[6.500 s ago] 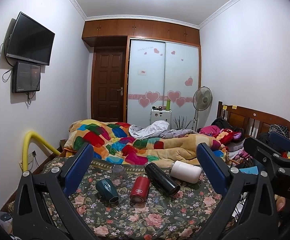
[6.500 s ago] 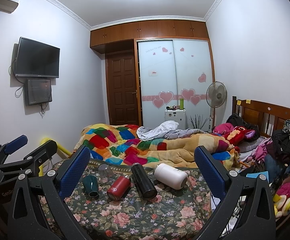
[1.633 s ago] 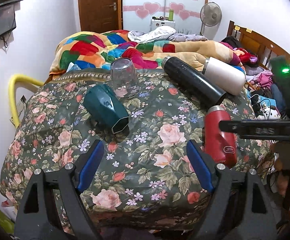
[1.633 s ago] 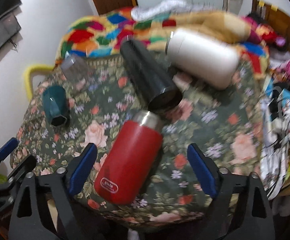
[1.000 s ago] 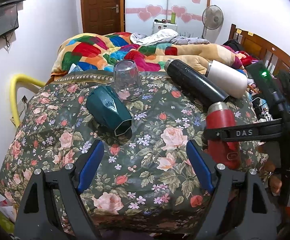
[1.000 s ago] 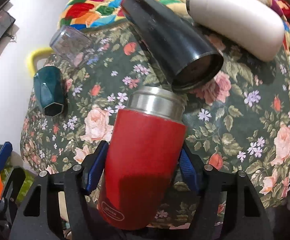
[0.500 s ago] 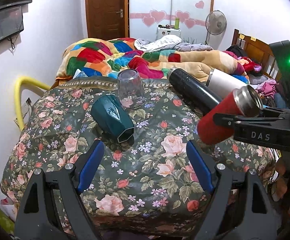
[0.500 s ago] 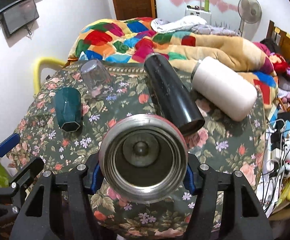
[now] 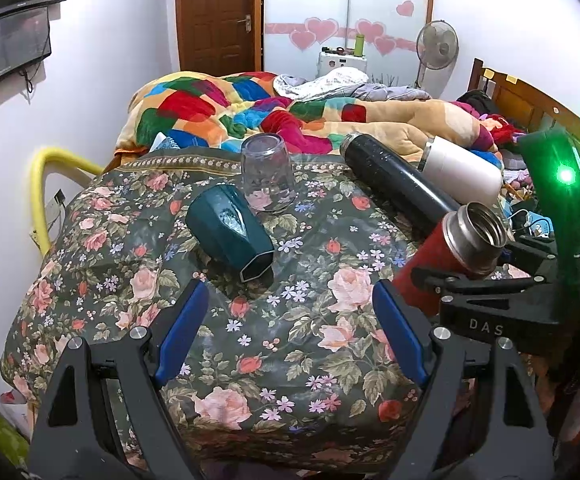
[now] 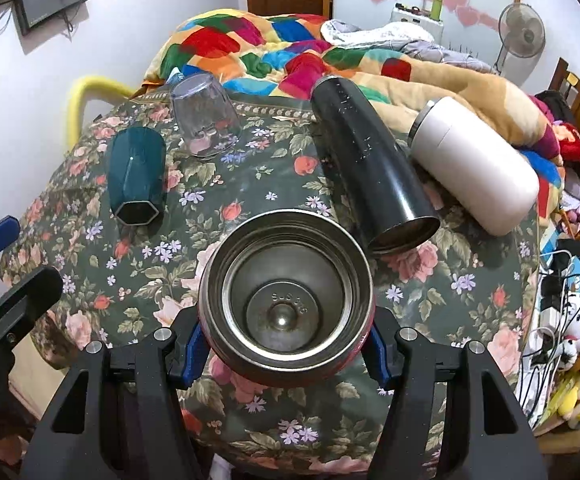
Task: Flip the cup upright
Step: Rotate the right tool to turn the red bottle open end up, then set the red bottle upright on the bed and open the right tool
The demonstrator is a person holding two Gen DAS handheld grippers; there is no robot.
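My right gripper [image 10: 286, 350] is shut on the red steel-lined cup [image 10: 286, 292], held tilted with its open mouth up and towards the camera, above the floral tablecloth [image 10: 250, 200]. In the left wrist view the red cup [image 9: 449, 256] leans up to the right in the right gripper [image 9: 489, 276]. My left gripper [image 9: 290, 332] is open and empty above the near part of the cloth. A teal faceted cup [image 9: 230, 232] lies on its side. A clear glass [image 9: 268, 178] stands upside down behind it.
A black flask [image 10: 369, 168] and a white flask [image 10: 473, 164] lie on their sides at the right. A colourful blanket [image 9: 250, 108] is heaped behind the table. Cables and toys [image 10: 565, 320] crowd the right edge. A yellow rail [image 9: 46, 184] stands at the left.
The right gripper closed on the red cup, lifted it off the cloth and turned its mouth upward. In the last half second it tilted a little more upright. The left gripper stayed open.
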